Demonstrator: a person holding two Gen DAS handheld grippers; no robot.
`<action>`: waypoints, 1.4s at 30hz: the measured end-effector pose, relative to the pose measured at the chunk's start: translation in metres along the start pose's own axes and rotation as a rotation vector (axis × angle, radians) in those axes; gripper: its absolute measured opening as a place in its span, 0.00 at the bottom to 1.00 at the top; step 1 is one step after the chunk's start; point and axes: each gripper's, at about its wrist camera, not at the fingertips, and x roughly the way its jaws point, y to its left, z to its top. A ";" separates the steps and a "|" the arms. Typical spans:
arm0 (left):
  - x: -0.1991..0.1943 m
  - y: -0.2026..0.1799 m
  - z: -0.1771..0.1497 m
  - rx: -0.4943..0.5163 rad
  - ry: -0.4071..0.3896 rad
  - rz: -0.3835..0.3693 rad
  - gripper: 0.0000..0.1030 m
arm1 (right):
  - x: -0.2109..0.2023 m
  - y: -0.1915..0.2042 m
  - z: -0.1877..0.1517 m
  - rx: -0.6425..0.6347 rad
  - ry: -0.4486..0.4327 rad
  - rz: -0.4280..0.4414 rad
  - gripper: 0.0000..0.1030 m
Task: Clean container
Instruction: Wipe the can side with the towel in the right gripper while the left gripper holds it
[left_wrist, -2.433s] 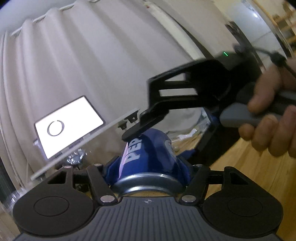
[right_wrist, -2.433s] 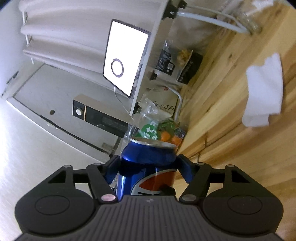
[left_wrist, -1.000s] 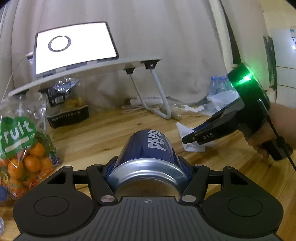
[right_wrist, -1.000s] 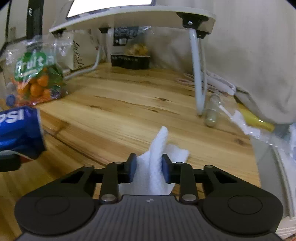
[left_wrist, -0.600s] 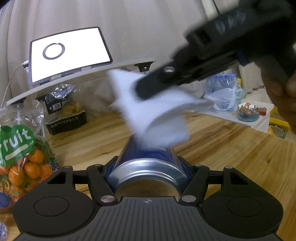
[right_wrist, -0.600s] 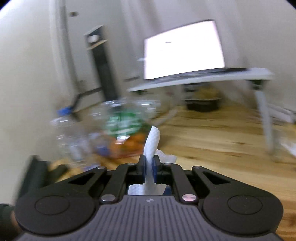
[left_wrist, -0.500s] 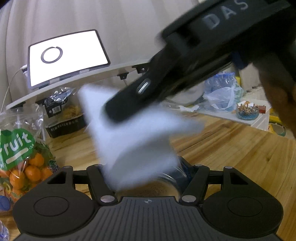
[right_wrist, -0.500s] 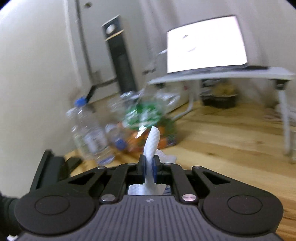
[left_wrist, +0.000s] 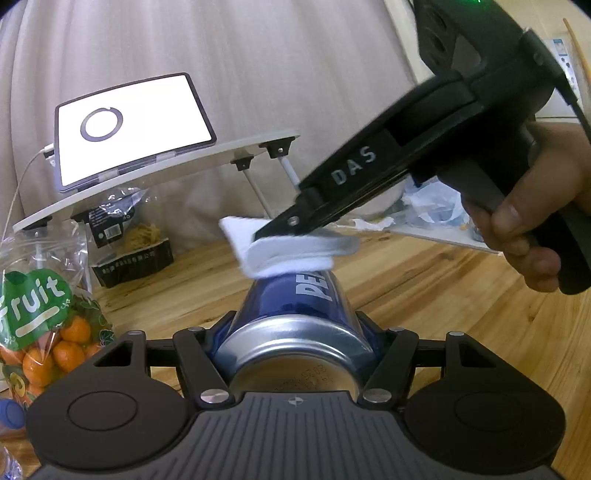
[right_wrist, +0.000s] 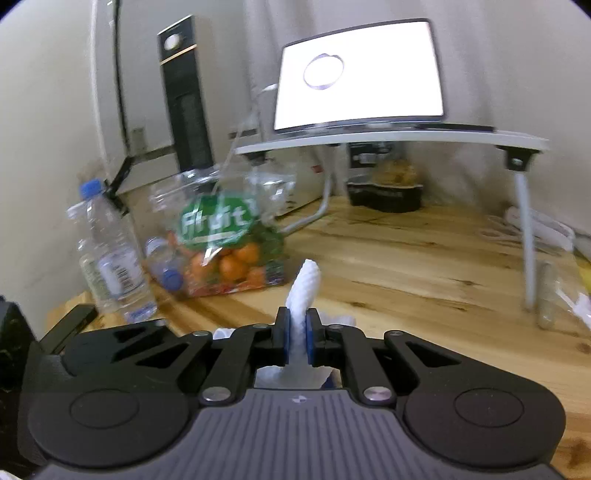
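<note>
1. Left wrist view: the left gripper (left_wrist: 295, 332) pinches a blue Pepsi can (left_wrist: 295, 314) lying on its side between the two fingers, its silver base toward the camera. White letters "PE" show on the can's upper side; the rest of the word is covered. A faint stamped code on the base is too small to read.
2. Same view: the right gripper (left_wrist: 273, 230) reaches in from the upper right, held by the person's hand (left_wrist: 535, 221). Its black arm carries the letters "DAS". Its fingers are pressed together on a folded white paper towel (left_wrist: 291, 251), and the towel rests against the far end of the can.
3. Same view, background: a bag of oranges (left_wrist: 40, 325) with a green label reading "Fruit" sits at the left on the wooden table (left_wrist: 443, 295). Behind it, a tablet (left_wrist: 129, 125) with a bright white screen and a dark ring stands on a white laptop stand (left_wrist: 166, 173).
4. Right wrist view: the right gripper (right_wrist: 297, 338) has its blue-padded fingers closed tightly on the paper towel (right_wrist: 303, 291), which sticks up in a twisted point between them. A sliver of blue shows below the towel.
5. Same view, background: the bag of oranges (right_wrist: 221, 243), its label blurred, lies beside a clear water bottle (right_wrist: 110, 254) with a blue cap. The tablet (right_wrist: 358, 74) glows on its stand.
</note>
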 end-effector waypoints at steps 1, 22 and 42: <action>0.000 0.000 0.000 -0.001 0.000 -0.001 0.65 | -0.001 -0.003 -0.001 0.008 -0.001 -0.002 0.11; -0.002 0.007 -0.002 -0.039 -0.021 0.024 0.65 | -0.027 0.028 -0.008 0.031 -0.005 0.164 0.12; -0.006 0.012 -0.003 -0.074 -0.038 0.039 0.65 | -0.047 0.010 -0.030 0.093 0.009 0.140 0.12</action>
